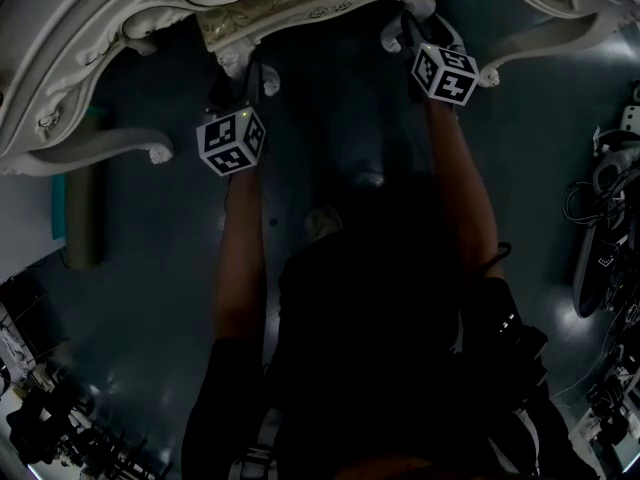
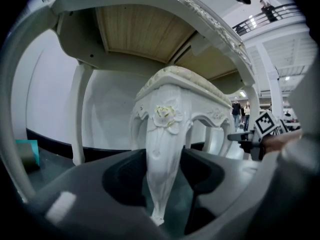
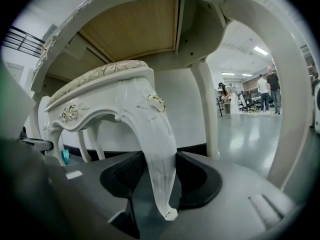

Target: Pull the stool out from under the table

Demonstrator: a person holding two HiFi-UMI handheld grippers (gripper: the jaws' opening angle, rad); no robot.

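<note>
The white carved stool [image 1: 300, 10] with a pale cushion stands under the ornate white table [image 1: 80, 38]. In the left gripper view, one front stool leg [image 2: 162, 149] runs down between the jaws of my left gripper [image 2: 162, 181], and the pads press on both its sides. The right gripper view shows the other front leg [image 3: 159, 149] the same way, with my right gripper [image 3: 161, 176] closed against it. From the head view I see only the two marker cubes, the left cube [image 1: 232, 140] and the right cube [image 1: 446, 73], each just in front of a stool leg.
Curved table legs [image 3: 290, 94] flank the stool on both sides. A greenish roll [image 1: 85, 203] lies on the dark floor at the left. Cables and gear [image 1: 600, 238] crowd the right edge. People [image 3: 267, 89] stand far off in the hall.
</note>
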